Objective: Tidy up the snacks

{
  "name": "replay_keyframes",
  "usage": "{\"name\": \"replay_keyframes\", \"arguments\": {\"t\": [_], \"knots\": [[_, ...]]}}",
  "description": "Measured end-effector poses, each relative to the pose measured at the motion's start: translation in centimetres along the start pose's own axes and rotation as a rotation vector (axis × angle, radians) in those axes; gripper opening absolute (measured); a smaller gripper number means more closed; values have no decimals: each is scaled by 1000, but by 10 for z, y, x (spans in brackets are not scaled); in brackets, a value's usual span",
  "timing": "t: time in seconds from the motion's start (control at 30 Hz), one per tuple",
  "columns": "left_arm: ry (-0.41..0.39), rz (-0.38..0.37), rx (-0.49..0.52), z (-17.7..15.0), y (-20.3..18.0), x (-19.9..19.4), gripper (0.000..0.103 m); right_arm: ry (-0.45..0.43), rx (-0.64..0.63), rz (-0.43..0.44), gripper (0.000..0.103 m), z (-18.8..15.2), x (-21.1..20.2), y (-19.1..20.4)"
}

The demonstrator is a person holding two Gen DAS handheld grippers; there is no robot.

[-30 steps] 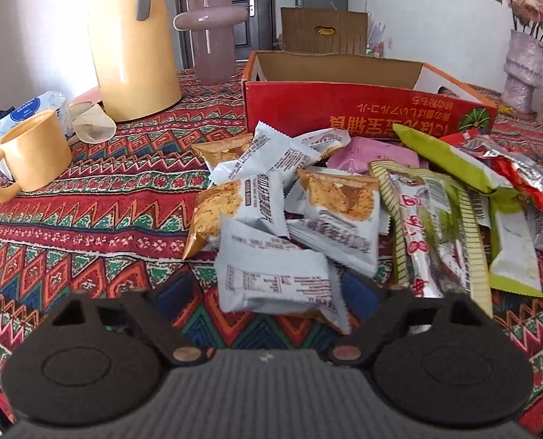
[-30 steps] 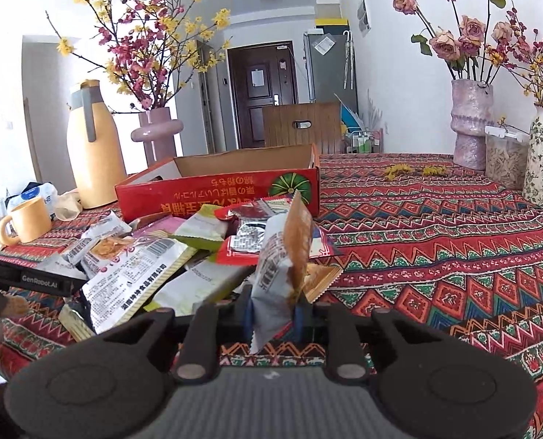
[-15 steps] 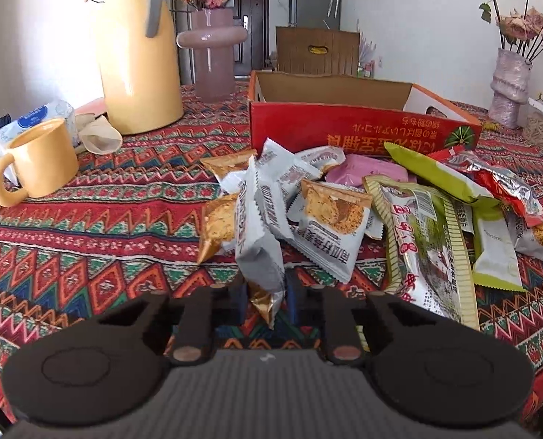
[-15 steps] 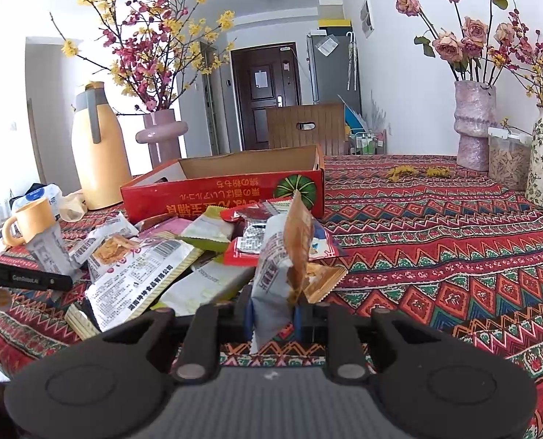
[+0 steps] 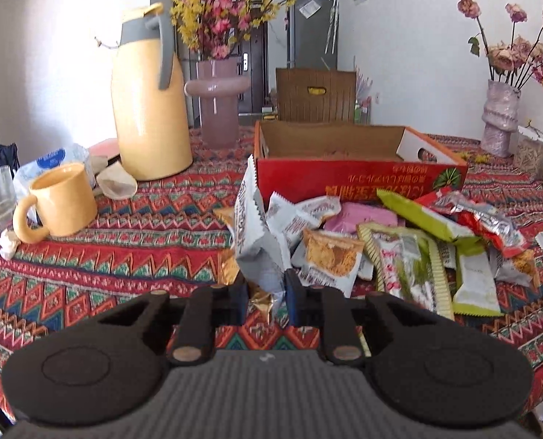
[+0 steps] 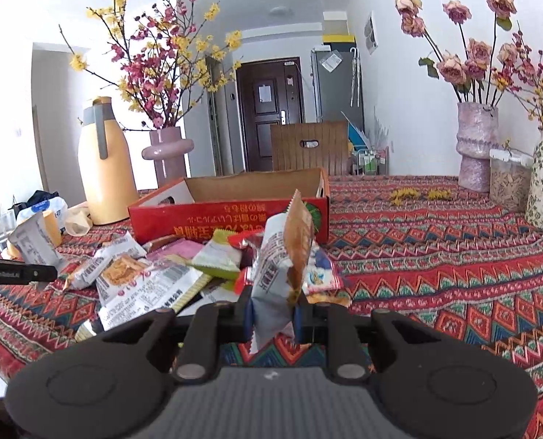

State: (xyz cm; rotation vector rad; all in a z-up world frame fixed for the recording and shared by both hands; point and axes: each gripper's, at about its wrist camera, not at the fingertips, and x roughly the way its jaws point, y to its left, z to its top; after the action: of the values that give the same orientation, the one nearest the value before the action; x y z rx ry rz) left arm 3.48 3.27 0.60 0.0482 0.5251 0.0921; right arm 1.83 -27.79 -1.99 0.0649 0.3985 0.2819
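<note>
- My left gripper (image 5: 266,294) is clamped on a grey-white packet (image 5: 258,230), pinched at its bottom end so it stands up almost straight, clear of the cloth (image 5: 125,252).
- My right gripper (image 6: 271,320) is clamped on another packet (image 6: 282,256), white with an orange face. It stands upright too, a bit crumpled where the pads squeeze it.
- From the right cam I can also see the left gripper off at the left edge with its packet sticking up above the finger.
- The rest of the snacks sit in a messy pile (image 5: 399,245) on the cloth, right in front of the red box (image 5: 355,172). There's a pink pack (image 5: 359,216), a long green one (image 5: 421,214), a shiny red one (image 5: 487,223) and a few more of the white-orange kind in there.
- The box is open on top. I can only see part of the inside, and that part is bare cardboard.
- Off to the left: yellow mug (image 5: 61,201), yellow jug (image 5: 149,95) and a pink vase (image 5: 218,104) with flowers behind them.
- On the right side of the table: two more vases (image 6: 478,146) and a clear tub (image 6: 509,179), well away from the pile.
</note>
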Motion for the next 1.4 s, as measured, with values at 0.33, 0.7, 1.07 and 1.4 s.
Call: {"name": "replay_keyframes", "arguments": {"t": [0.33, 0.7, 1.07, 1.4], "knots": [[-47, -16, 6, 30, -11, 7, 20, -39, -29, 7, 20, 31, 17, -3], [-90, -20, -10, 79, -23, 35, 20, -59, -54, 26, 20, 77, 65, -8], [-124, -36, -27, 132, -31, 73, 20, -45, -63, 23, 20, 130, 126, -6], [-98, -38, -47, 151, -39, 131, 20, 37, -89, 7, 20, 157, 199, 2]]}}
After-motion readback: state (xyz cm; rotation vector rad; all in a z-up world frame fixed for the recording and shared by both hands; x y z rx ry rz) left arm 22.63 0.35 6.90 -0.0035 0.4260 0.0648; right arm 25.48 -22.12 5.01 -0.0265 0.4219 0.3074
